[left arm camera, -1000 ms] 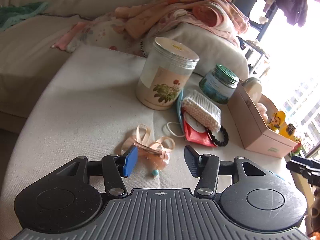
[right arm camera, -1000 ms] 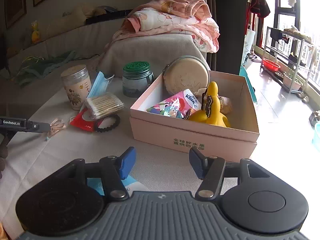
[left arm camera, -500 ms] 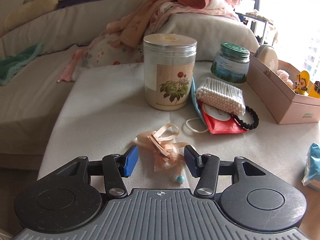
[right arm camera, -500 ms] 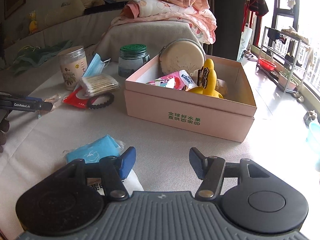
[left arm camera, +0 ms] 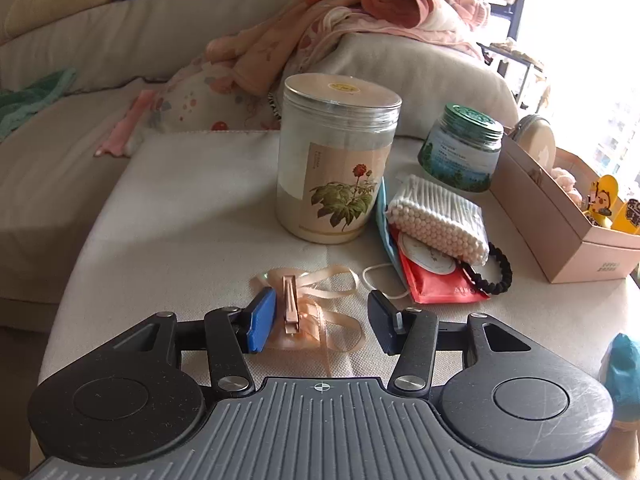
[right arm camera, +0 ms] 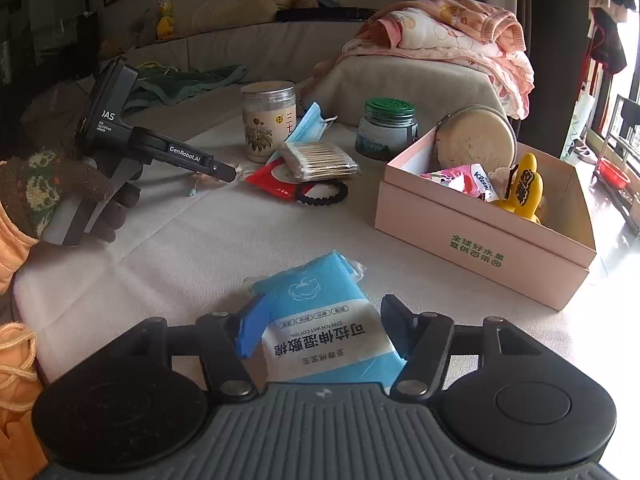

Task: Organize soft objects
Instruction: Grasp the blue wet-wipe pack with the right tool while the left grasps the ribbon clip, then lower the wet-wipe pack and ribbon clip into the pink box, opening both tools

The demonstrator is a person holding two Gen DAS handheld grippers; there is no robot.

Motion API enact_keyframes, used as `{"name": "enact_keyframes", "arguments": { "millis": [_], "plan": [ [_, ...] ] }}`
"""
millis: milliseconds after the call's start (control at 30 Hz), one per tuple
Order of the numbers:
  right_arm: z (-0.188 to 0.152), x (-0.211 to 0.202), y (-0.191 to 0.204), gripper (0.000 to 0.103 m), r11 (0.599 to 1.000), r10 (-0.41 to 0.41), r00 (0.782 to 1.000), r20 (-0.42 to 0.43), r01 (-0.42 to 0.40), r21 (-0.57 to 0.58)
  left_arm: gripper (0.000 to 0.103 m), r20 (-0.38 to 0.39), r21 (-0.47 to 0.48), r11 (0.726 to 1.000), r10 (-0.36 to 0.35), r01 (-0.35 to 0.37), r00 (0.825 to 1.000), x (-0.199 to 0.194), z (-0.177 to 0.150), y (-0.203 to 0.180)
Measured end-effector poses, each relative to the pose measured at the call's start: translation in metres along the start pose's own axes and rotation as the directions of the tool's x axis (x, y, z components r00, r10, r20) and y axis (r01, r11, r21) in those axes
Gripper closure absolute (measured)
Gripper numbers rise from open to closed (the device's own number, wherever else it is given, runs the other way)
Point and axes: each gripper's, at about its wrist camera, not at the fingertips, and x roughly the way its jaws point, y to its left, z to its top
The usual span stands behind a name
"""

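The ribbon bow (left arm camera: 308, 312), peach with a clip on it, lies on the cloth-covered table (left arm camera: 192, 216) between the spread fingers of the left gripper (left arm camera: 320, 322), nearer the blue pad on the left; neither finger presses it. The blue pack of cotton tissues (right arm camera: 320, 320) lies flat on the same table between the parted fingers of the right gripper (right arm camera: 324, 330), which also stands wide and grips nothing. The pink cardboard box (right arm camera: 480, 236) sits at the table's right side, open at the top. Inside it are a round beige pouch (right arm camera: 476, 144) leaning upright against the back wall, a pink tissue packet (right arm camera: 464, 184) and a yellow toy (right arm camera: 524, 188) toward the front right. Behind the bow stands a tall jar (left arm camera: 336, 160) with a flower label, lid on; its contents cannot be made out. To its right is a short jar with a green lid (left arm camera: 460, 148), also closed. Between the jars and the box lie a bag of cotton swabs (left arm camera: 440, 216) on top of a red packet (left arm camera: 432, 284) and a blue face mask (left arm camera: 386, 236), with a black hair tie (left arm camera: 492, 272) touching the red packet. A pile of pink clothes (left arm camera: 380, 8) rests on the cushion behind.
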Motion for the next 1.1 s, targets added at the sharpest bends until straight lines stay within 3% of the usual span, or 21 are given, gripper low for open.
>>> {"name": "enact_keyframes", "arguments": {
  "millis": [267,433,500,533,567,733,833,933,1033,1100],
  "plan": [
    [0.001,0.028,0.003,0.035,1.000,-0.020,0.996,-0.083,0.019,-0.016,0.048,-0.014,0.056,0.998,-0.006,0.006,1.000,0.001,0.000,-0.002],
    [-0.001,0.029,0.006,0.035,0.999,-0.030,0.996,-0.089,0.027,-0.035,0.049,0.038,0.111,0.994,0.018,-0.022,0.999,-0.001,-0.010,-0.007],
    [-0.001,0.029,0.006,0.035,0.999,-0.036,0.995,-0.091,0.033,-0.034,0.061,0.056,0.106,0.993,0.045,-0.051,0.997,-0.002,-0.012,-0.007],
    [-0.001,0.029,0.006,0.036,0.999,-0.038,0.995,-0.090,0.035,-0.031,0.075,0.060,0.098,0.994,0.050,-0.055,0.997,-0.003,-0.012,-0.006],
    [-0.001,0.028,0.006,0.040,0.999,-0.040,0.995,-0.088,0.037,-0.029,0.082,0.062,0.085,0.995,0.048,-0.053,0.997,-0.004,-0.012,-0.003],
    [0.003,0.023,0.007,0.047,0.999,-0.045,0.994,-0.101,0.043,-0.024,0.086,0.062,0.072,0.997,0.019,-0.024,0.998,-0.013,-0.017,0.000],
    [0.003,0.002,0.009,0.048,0.999,-0.036,0.996,-0.078,0.033,-0.036,0.086,0.065,0.135,0.989,-0.069,0.059,0.996,-0.038,-0.026,-0.018],
    [0.003,-0.033,0.007,0.048,0.998,-0.047,0.999,-0.024,0.046,-0.052,0.086,0.053,0.220,0.958,-0.201,0.185,0.978,-0.071,-0.037,-0.047],
    [0.009,-0.075,0.003,0.048,0.995,-0.081,0.995,0.058,0.084,-0.048,0.086,0.046,0.272,0.907,-0.345,0.321,0.937,-0.101,-0.039,-0.076],
    [0.017,-0.110,-0.001,0.048,0.992,-0.117,0.983,0.143,0.122,-0.026,0.086,0.063,0.316,0.862,-0.436,0.396,0.898,-0.121,-0.032,-0.100]
  ]
}}
